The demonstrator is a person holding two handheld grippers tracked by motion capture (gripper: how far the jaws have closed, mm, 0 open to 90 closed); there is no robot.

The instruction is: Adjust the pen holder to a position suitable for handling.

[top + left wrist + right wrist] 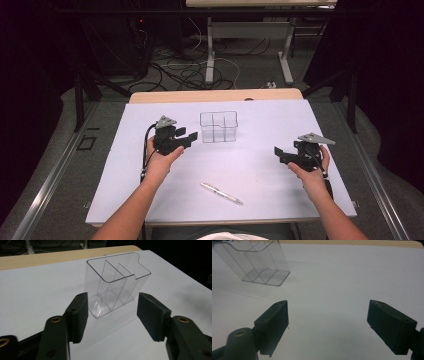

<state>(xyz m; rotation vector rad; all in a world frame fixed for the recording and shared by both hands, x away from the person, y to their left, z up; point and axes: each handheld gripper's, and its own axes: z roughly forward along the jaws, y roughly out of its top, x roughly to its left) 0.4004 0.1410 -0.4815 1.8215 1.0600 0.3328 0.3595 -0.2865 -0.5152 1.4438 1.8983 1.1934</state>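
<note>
Clear divided organizer (218, 127) upright mid-bench (260, 115), pen (221, 193) lying nr front edge. Left gripper (187, 137) fingers open, just beside organizer; right gripper (278, 152) fingers open wide, well apart, both empty.

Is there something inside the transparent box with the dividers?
Nothing lies inside the clear plastic organizer. Its walls are transparent, so every compartment shows through to the bare base in both gripper views. The pen lies apart on the white table cover, nearer the person.
</note>
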